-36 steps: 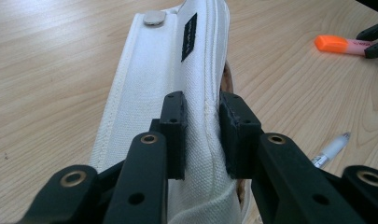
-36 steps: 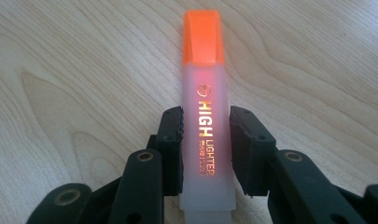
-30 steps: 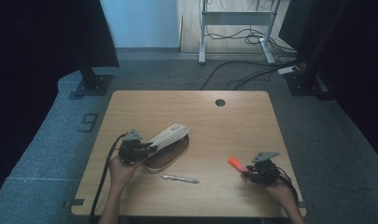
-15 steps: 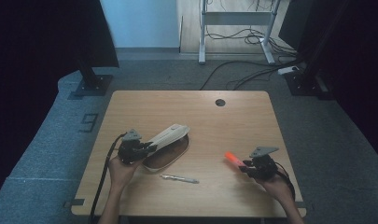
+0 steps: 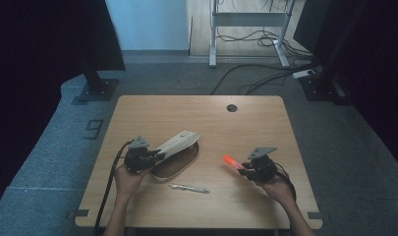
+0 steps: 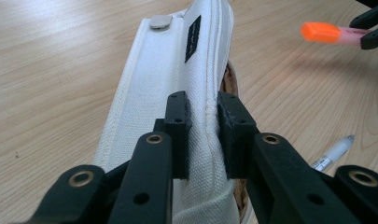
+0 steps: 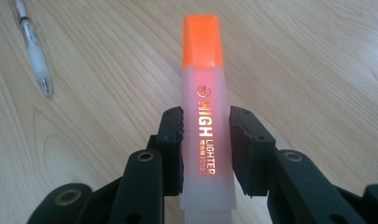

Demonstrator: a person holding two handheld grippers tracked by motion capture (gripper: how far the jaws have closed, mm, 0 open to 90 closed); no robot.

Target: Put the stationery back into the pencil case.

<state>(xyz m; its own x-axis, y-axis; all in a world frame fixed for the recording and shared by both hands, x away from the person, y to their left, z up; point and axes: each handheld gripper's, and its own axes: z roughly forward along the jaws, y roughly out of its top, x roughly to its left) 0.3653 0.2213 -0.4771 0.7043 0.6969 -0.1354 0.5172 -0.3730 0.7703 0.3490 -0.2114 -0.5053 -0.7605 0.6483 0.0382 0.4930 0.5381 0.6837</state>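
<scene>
Here the right gripper (image 7: 205, 140) pinches a highlighter (image 7: 206, 116) by its barrel, orange cap outward, above the tabletop (image 5: 245, 123), while the left gripper (image 6: 204, 126) clamps the white flap of an open case (image 6: 177, 74) lying at the left, with a pen (image 5: 188, 188) between them.

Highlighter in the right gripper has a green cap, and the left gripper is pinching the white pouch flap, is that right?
Not quite. The highlighter in the right gripper has an orange cap, not green, as the right gripper view shows. The rest holds: the left gripper is pinching the flap of the white pouch.
</scene>
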